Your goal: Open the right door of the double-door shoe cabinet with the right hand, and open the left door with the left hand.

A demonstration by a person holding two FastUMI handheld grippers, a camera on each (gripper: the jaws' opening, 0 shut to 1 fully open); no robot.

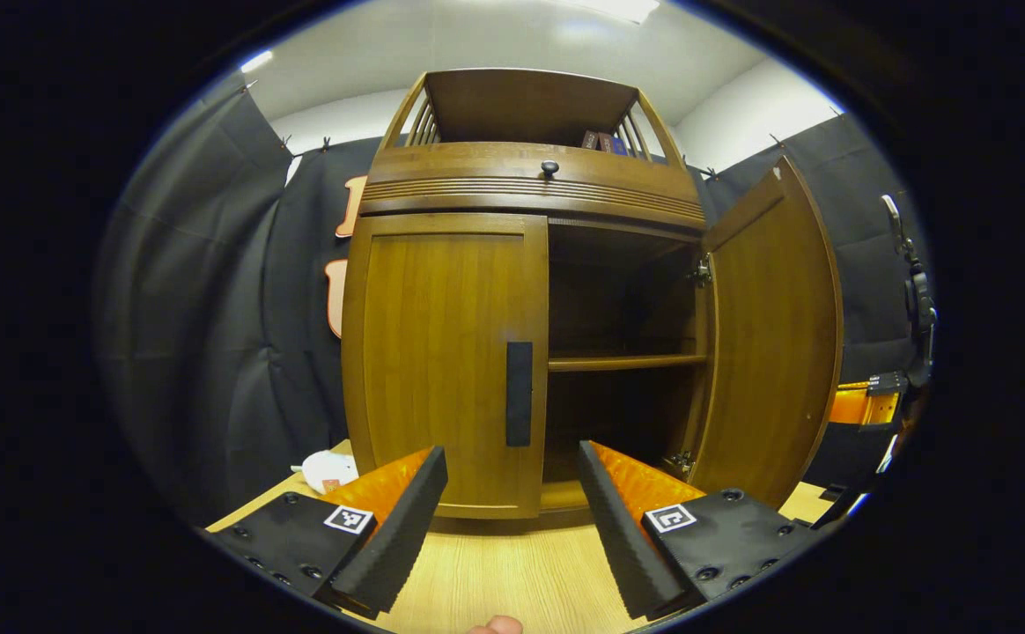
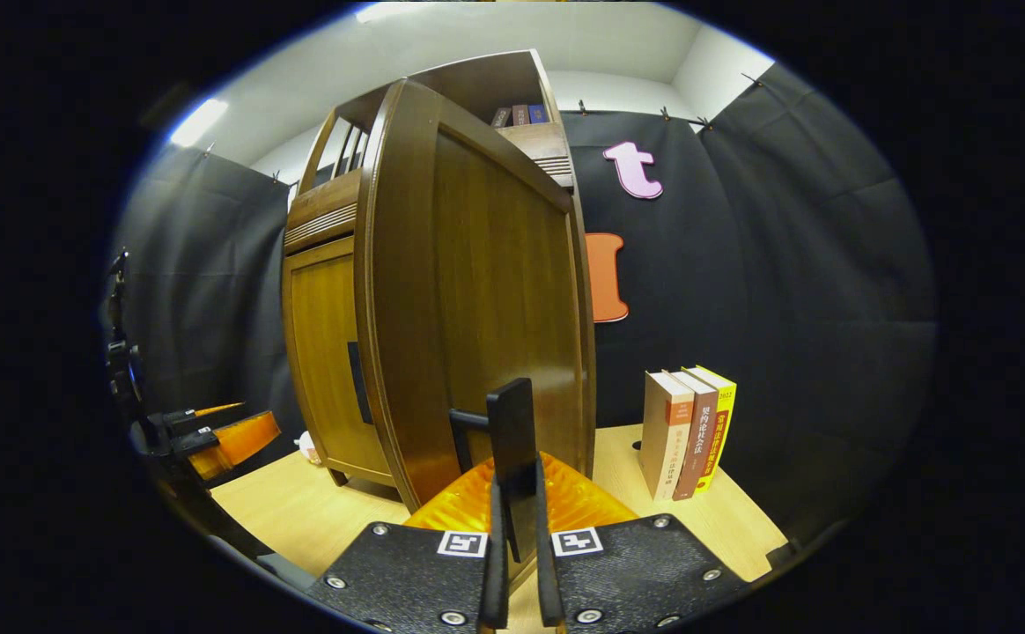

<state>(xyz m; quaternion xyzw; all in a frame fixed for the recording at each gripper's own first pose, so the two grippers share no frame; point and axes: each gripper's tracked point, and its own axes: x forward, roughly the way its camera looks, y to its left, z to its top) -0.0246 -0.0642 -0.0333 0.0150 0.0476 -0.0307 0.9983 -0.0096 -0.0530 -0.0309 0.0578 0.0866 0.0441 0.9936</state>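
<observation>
Pale wood table carries the brown shoe cabinet. From the left gripper view, its left door is closed, its right door swung wide, and the left hand-held gripper gapes before them. The right gripper view adds three books and the right hand-held gripper clamped on the right door's black handle.

Glossy, smooth varnish is seen on the brown wooden shoe cabinet; the pale wood-grain tabletop looks matt.
</observation>
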